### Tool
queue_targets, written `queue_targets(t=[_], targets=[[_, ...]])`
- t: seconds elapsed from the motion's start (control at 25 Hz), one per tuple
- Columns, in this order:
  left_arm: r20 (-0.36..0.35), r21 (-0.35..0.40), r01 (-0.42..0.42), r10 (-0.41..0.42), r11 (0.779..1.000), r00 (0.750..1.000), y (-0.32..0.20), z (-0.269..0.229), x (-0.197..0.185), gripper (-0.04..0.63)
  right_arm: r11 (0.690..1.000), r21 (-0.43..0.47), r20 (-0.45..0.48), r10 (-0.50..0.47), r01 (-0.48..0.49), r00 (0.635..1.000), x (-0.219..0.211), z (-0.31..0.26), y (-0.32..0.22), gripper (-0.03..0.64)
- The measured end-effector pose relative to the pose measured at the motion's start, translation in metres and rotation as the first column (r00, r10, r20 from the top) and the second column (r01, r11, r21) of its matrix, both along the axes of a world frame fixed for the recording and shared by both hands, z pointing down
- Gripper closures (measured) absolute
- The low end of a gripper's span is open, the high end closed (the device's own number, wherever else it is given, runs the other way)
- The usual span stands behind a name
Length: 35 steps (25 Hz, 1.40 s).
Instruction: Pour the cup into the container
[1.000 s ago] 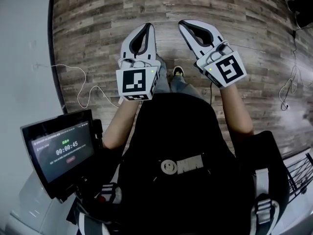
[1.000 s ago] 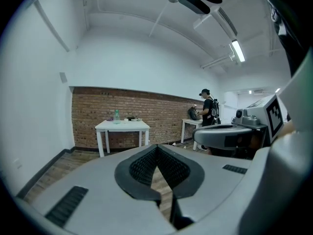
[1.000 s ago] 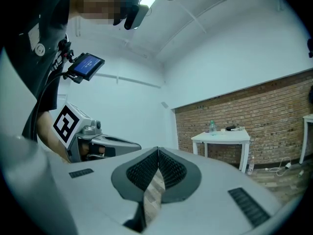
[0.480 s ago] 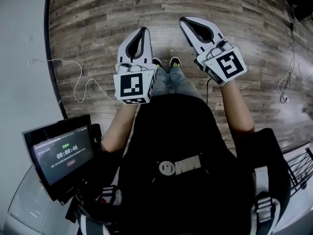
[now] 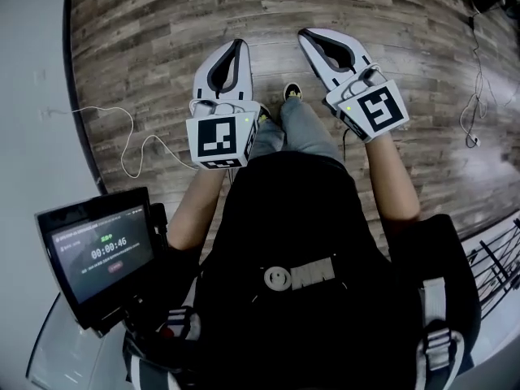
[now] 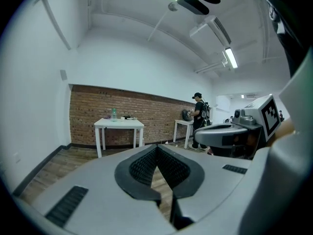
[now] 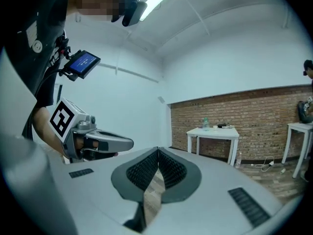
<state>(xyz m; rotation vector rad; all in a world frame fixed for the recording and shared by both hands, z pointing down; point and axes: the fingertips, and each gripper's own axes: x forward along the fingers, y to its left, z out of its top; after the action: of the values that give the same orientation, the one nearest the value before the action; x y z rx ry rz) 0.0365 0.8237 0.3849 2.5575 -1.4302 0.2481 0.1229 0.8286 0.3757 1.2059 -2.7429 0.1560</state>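
Meanwhile, in the head view, the grey wood-plank floor and the thin white cable lying on it have slid to new places under the person compared with a second ago. One dark shoe now shows between the arms, and the clock on the black tablet screen has ticked on. Both bare forearms reach forward side by side, the white left gripper and white right gripper apart from each other and pointing ahead much as before. In the left gripper view, its ribbed black pads meet at the tips with nothing between them. Far ahead, a white table stands against a red brick wall, bearing a small clear bottle and items too small to tell. Whether the cup or container is among them cannot be made out. A person in dark clothes stands at a second table further right. In the right gripper view, its pads are likewise closed and empty, and the same table lies well beyond the tips.
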Motion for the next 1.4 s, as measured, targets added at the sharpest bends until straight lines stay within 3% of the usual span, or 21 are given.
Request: queue_targets(t=[0.16, 0.48, 0.96, 1.16, 1.4], targets=[[-0.013, 0.013, -0.013, 0.013, 1.0, 1.0, 0.023, -0.016, -0.023, 0.597, 0.999, 0.004, 0.016, 0.031, -0.031, 0.999, -0.021, -0.02, 0.024, 0.611], [-0.009, 0.041, 0.008, -0.008, 0.999, 1.0, 0.042, -0.03, -0.03, 0.597, 1.0, -0.006, 0.026, 0.027, -0.027, 0.999, -0.029, -0.022, 0.044, 0.611], [0.041, 0.031, 0.031, -0.032, 0.999, 0.999, 0.135, -0.026, 0.032, 0.597, 1.0, -0.013, 0.089, -0.019, 0.021, 0.996, 0.02, -0.021, 0.132, 0.611], [0.051, 0.028, 0.045, -0.047, 0.999, 0.998, 0.177, -0.027, 0.056, 0.597, 1.0, -0.03, 0.102, 0.002, 0.001, 0.995, 0.047, -0.018, 0.169, 0.611], [0.051, 0.028, 0.025, -0.026, 0.999, 0.998, 0.192, -0.027, 0.064, 0.597, 0.997, -0.051, 0.096, 0.067, -0.062, 0.993, 0.068, -0.011, 0.188, 0.611]])
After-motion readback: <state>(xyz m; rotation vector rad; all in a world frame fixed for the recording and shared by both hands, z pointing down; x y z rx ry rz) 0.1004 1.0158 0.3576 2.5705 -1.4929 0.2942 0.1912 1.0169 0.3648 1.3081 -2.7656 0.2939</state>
